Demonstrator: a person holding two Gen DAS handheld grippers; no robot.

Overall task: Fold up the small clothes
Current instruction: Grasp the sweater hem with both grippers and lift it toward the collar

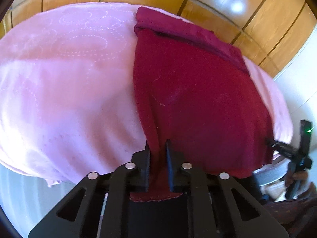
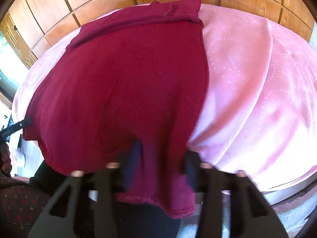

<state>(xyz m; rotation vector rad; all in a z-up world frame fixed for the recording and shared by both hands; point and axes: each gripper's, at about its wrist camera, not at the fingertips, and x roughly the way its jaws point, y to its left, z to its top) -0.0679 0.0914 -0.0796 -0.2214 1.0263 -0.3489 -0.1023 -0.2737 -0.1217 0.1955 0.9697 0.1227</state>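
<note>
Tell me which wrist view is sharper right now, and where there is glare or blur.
Left wrist view: sharper; the left gripper fingers are crisp on the maroon garment, with white glare on the wood panelling at top right. Right wrist view: motion-blurred, worst at the right gripper and the garment's near hem; the pink blanket looks washed out. Both views bend straight lines, fisheye style.

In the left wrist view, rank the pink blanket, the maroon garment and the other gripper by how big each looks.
1. pink blanket, slightly the largest, though close to the garment.
2. maroon garment, nearly as large, partly because it lies near the camera.
3. right gripper, clearly smallest, only at the garment's right edge.
</note>
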